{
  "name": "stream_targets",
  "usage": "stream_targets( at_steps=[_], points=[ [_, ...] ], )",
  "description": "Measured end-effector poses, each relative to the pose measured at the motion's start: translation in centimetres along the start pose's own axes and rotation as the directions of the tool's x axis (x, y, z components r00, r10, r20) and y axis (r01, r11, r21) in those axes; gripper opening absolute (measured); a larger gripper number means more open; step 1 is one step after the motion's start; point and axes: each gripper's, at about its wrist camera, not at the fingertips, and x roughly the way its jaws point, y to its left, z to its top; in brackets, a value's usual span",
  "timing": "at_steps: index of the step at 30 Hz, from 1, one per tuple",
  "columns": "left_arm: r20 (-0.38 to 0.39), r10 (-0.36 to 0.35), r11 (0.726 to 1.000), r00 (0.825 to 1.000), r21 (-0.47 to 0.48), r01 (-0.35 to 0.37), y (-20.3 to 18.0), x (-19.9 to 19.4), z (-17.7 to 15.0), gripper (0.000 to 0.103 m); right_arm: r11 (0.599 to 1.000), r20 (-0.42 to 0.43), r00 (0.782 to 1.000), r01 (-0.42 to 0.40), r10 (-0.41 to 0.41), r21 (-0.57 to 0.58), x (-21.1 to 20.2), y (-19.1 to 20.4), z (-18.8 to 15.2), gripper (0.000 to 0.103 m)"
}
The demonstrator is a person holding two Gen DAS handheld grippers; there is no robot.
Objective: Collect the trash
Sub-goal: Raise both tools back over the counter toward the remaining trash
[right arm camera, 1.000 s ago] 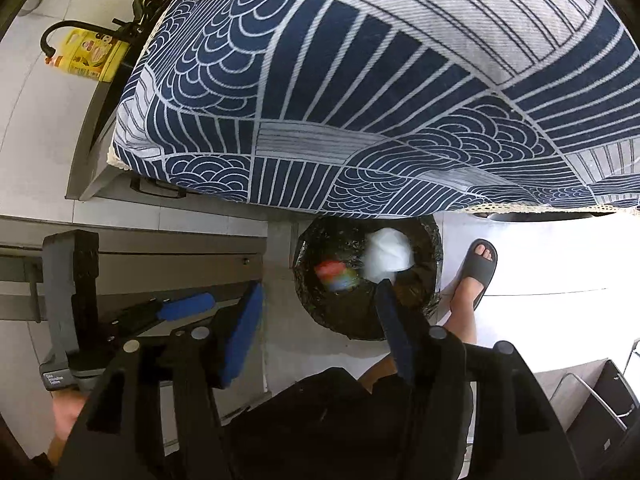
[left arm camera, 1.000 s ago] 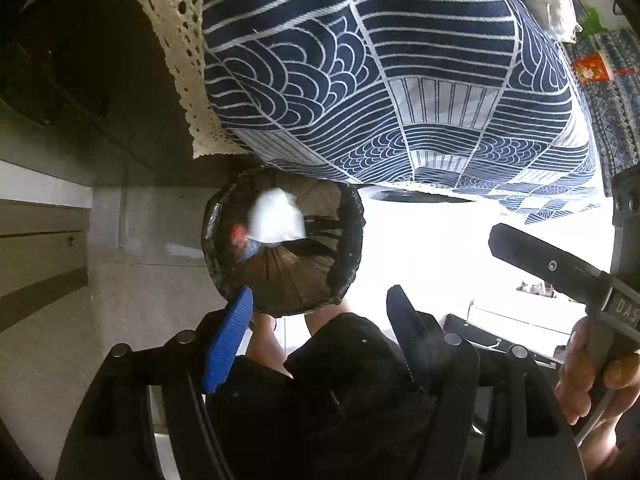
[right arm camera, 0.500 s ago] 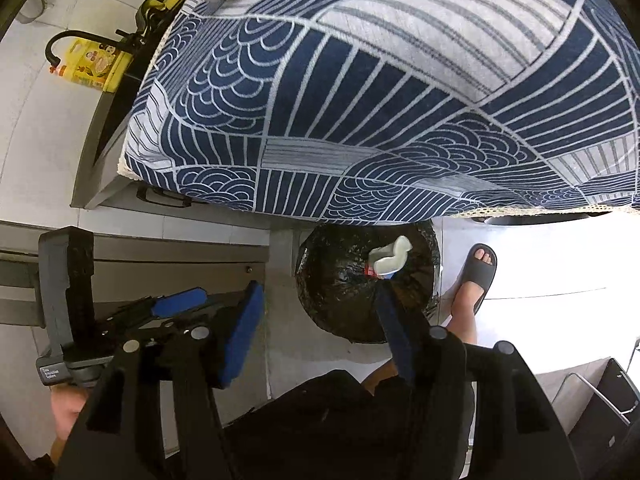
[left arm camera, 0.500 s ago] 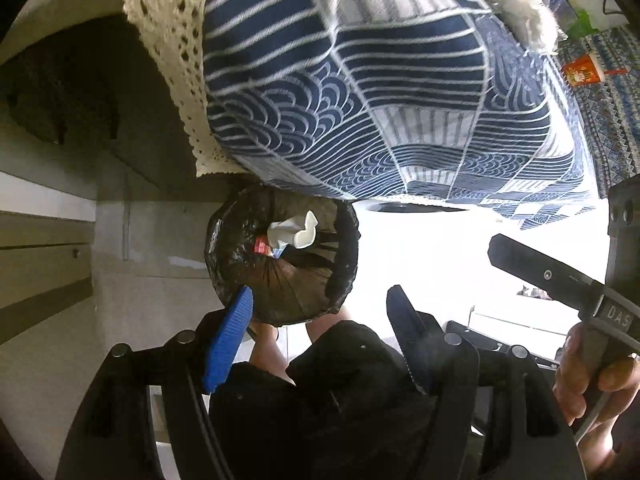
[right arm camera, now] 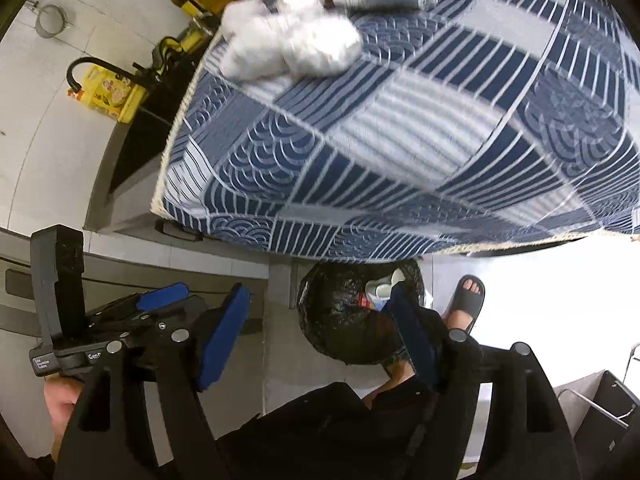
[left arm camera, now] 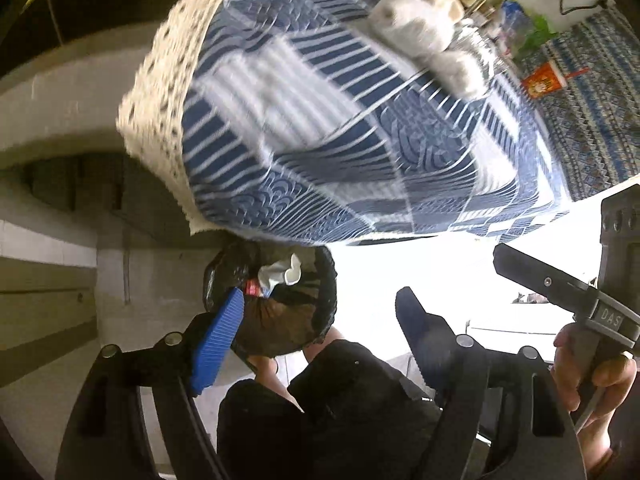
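1. While both tools hang above the floor by the table's edge, the left gripper (left arm camera: 316, 340) stands with its jaws apart and nothing between them; they have just been widening.
2. The right gripper (right arm camera: 320, 336) is the same, jaws spread and empty, and just been opening too; seen from the left, the person's hand (left arm camera: 592, 376) is wrapped round its handle.
3. The bin (left arm camera: 276, 308), lined with a black bag, sits on the floor half tucked under the hanging tablecloth (left arm camera: 340, 140); inside lie a crumpled white tissue (left arm camera: 280, 274) and a bit of red wrapper (left arm camera: 253, 287), so that trash looks binned already.
4. More crumpled white paper (right arm camera: 288, 40) lies up on the cloth near the far edge, close beside bottles and a clear container; I'd judge that to be what is left to collect.
5. What could go wrong: the paper is soft and loose, so a shallow pinch may catch only a corner and it could drop on the way over.
6. The bottles stand just beside it; a wide-open jaw coming in carelessly could knock one.
7. The cloth overhangs the bin's mouth; a release from too far back would land the paper on the cloth or floor, and a jaw could snag the lace trim (left arm camera: 160, 120).
8. A sandalled foot (right arm camera: 466, 300) is right beside the bin; a miss may land there.
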Motion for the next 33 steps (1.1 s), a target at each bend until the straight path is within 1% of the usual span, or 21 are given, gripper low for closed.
stream_targets(
  at_steps=[3,4,5,9,11,13,15,18,20,21,23,25,33],
  points=[
    [0.026,-0.007,1.000,1.000,0.020,0.006,-0.8,-1.2,0.8,0.076,1.000,0.037,0.999,0.015,-0.014,-0.010,-1.7,0.3,0.7,0.076],
    [0.036,-0.009,1.000,0.999,0.026,0.008,-1.1,-1.6,1.2,0.078,1.000,0.048,0.999,0.021,-0.020,-0.013,-2.1,0.3,0.9,0.081],
    [0.047,-0.012,0.999,0.999,0.031,0.010,-1.2,-2.1,1.4,0.079,1.000,0.065,0.998,0.025,-0.024,-0.016,-2.7,0.2,1.1,0.083],
    [0.086,-0.022,0.999,0.996,0.042,0.018,-2.4,-3.5,2.9,0.080,0.999,0.111,0.993,0.035,-0.031,-0.035,-4.8,0.0,2.7,0.083],
    [0.102,-0.020,0.999,0.995,0.050,0.015,-2.9,-4.0,3.5,0.080,0.998,0.136,0.990,0.042,-0.035,-0.049,-5.9,-0.2,3.8,0.084],
    [0.125,-0.014,0.999,0.992,0.054,0.007,-3.5,-4.6,4.3,0.080,0.997,0.159,0.987,0.047,-0.037,-0.060,-6.9,-0.5,4.8,0.088],
    [0.151,-0.009,0.999,0.988,0.048,0.002,-4.0,-5.2,5.1,0.085,0.997,0.174,0.984,0.041,-0.029,-0.068,-7.7,-1.0,6.0,0.088],
    [0.179,0.000,0.999,0.984,0.037,-0.007,-4.7,-5.8,6.1,0.086,0.995,0.189,0.982,0.044,-0.025,-0.094,-8.5,-1.4,7.8,0.088],
    [0.200,0.010,0.999,0.980,0.030,-0.017,-5.4,-6.2,7.0,0.086,0.993,0.194,0.981,0.039,-0.017,-0.110,-8.9,-1.6,8.6,0.094],
    [0.209,0.014,1.000,0.978,0.024,-0.019,-5.7,-6.4,7.4,0.086,0.992,0.198,0.980,0.039,-0.014,-0.119,-9.0,-1.9,9.4,0.096],
    [0.222,0.011,1.000,0.975,0.011,-0.014,-6.2,-6.6,8.2,0.091,0.990,0.201,0.980,0.033,-0.005,-0.134,-9.1,-2.2,10.5,0.096],
    [0.234,0.015,1.000,0.972,-0.002,-0.015,-6.5,-6.7,9.0,0.093,0.988,0.198,0.980,0.032,-0.002,-0.148,-9.1,-2.6,11.5,0.096],
    [0.247,0.068,0.997,0.967,-0.044,-0.059,-8.5,-5.9,12.1,0.093,0.977,0.157,0.987,0.005,0.029,-0.211,-7.9,-4.6,16.0,0.096]
  ],
)
